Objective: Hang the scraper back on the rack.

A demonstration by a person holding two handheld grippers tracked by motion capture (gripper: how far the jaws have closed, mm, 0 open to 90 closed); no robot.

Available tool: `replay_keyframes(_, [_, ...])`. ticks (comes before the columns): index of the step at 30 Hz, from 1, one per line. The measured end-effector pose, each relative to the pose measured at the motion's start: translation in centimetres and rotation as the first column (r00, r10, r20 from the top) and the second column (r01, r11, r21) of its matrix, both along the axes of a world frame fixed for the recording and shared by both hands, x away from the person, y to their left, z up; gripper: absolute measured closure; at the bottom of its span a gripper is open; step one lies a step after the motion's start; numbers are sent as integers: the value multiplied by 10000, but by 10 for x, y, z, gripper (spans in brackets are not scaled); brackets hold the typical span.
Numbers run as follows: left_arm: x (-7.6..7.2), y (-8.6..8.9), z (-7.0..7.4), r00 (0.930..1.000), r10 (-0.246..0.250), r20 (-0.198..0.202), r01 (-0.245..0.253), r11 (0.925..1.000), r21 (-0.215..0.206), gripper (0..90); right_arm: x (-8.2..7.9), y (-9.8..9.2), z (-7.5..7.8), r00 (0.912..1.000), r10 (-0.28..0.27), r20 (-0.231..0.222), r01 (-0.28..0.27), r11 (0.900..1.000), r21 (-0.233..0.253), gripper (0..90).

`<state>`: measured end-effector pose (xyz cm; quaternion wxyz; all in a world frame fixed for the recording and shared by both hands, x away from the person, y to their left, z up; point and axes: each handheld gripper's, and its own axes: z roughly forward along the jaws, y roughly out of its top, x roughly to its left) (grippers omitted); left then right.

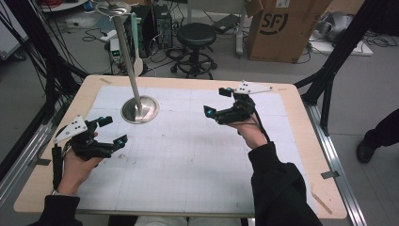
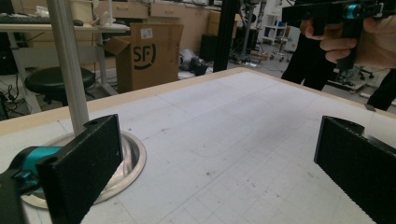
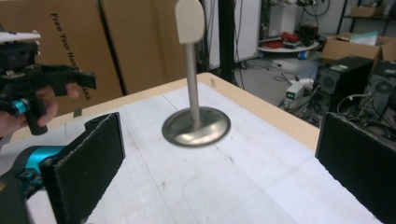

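Two tools: both held above the desk, one in each hand, each with nothing between its jaws.
Left tool (image 1: 109,131): jaws spread wide apart; it hovers over the left part of the desk, near the front left of the stand's base. In the right gripper view it shows at the far left (image 3: 70,80), gripped by a hand.
Right tool (image 1: 217,101): jaws likewise wide apart and gripping nothing; it is lifted over the right part of the desk, well to the right of the stand. In the left gripper view it appears at the upper right (image 2: 348,11), held in a hand.
Left hand (image 1: 77,165): wrapped round the left tool's grip, dark sleeve at the wrist.
Right hand (image 1: 251,134): wrapped round the right tool's grip, dark sleeve up the forearm.
Stand (image 1: 139,109): a round metal base flat on the desk, between the two tools and nearer the left one; a thin metal pole rises from it to a flat top. Neither tool touches it.
Desk (image 1: 188,155): wooden edge, top covered by a white gridded sheet.
Beyond the desk: a black stool (image 1: 196,35) and a cardboard box (image 1: 277,28) on the floor.
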<state>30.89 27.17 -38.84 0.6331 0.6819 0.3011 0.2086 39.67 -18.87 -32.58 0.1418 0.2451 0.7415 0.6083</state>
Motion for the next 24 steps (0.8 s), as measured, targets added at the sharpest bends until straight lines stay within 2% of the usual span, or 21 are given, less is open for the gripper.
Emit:
replay_keyframes(10, [3,-3,-3,10000,-35,-62,36,9999,110,17,-15,-38,-26,9977,-610,-291,616,9979,199,4])
replay_keyframes(13, [3,-4,-4,9999,-14,-106,16,9999,164,17,-19,-49,-32,9970,-703,-328,714,9969,317,4])
replay_keyframes(24, [5,-5,-6,9998,-4,-182,9,9996,269,17,-36,-74,-45,9937,-1032,-436,1040,9944,169,4])
